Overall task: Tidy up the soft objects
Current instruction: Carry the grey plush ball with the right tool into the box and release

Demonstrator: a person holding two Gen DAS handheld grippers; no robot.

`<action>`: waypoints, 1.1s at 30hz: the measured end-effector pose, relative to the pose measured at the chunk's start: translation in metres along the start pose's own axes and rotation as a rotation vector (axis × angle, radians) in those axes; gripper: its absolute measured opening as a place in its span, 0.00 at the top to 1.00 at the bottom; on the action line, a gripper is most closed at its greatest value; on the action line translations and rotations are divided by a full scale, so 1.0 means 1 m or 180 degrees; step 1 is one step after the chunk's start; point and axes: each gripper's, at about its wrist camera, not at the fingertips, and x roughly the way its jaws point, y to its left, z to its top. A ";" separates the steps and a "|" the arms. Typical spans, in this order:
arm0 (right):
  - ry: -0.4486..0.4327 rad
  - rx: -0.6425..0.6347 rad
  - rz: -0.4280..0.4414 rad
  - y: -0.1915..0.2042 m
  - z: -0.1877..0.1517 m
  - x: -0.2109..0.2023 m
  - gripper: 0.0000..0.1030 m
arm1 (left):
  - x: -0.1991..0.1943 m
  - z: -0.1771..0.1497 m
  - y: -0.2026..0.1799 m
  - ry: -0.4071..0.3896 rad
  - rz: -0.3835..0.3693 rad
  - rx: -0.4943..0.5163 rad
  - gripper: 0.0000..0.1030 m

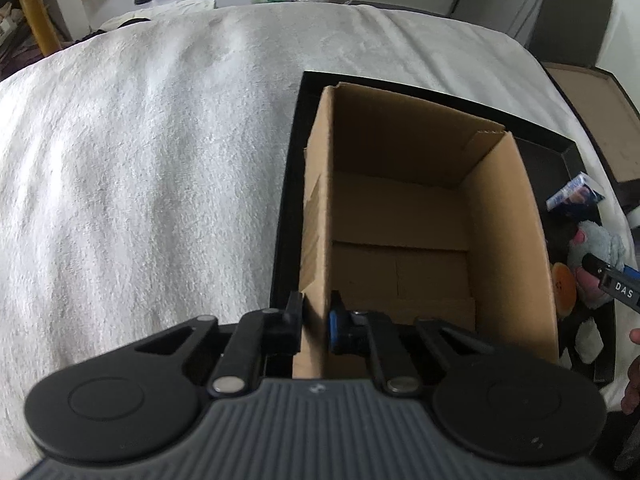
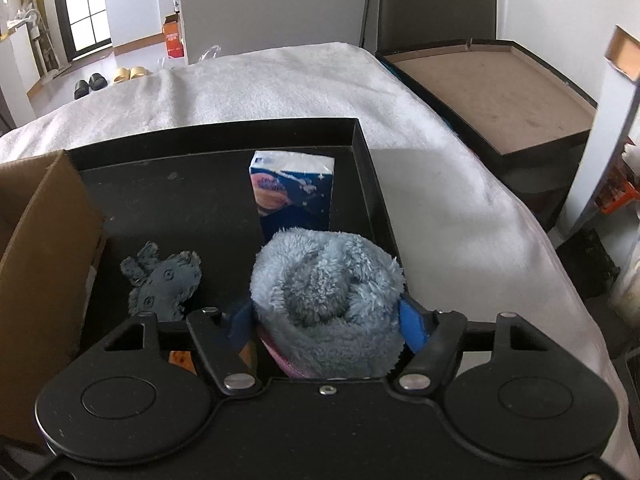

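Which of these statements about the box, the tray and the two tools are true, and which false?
1. The left tool grips a wall of the cardboard box. True.
2. The cardboard box holds several toys. False: its inside shows only bare cardboard.
3. The right tool holds a fluffy blue plush toy. True.
4. The tissue pack lies on the white blanket. False: it is in the black tray.
5. A small grey plush toy lies in the tray. True.
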 end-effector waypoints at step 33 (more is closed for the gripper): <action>-0.0142 -0.0322 0.0448 0.084 0.009 -0.121 0.33 | -0.022 -0.025 0.011 0.0033 -0.0157 0.0139 0.86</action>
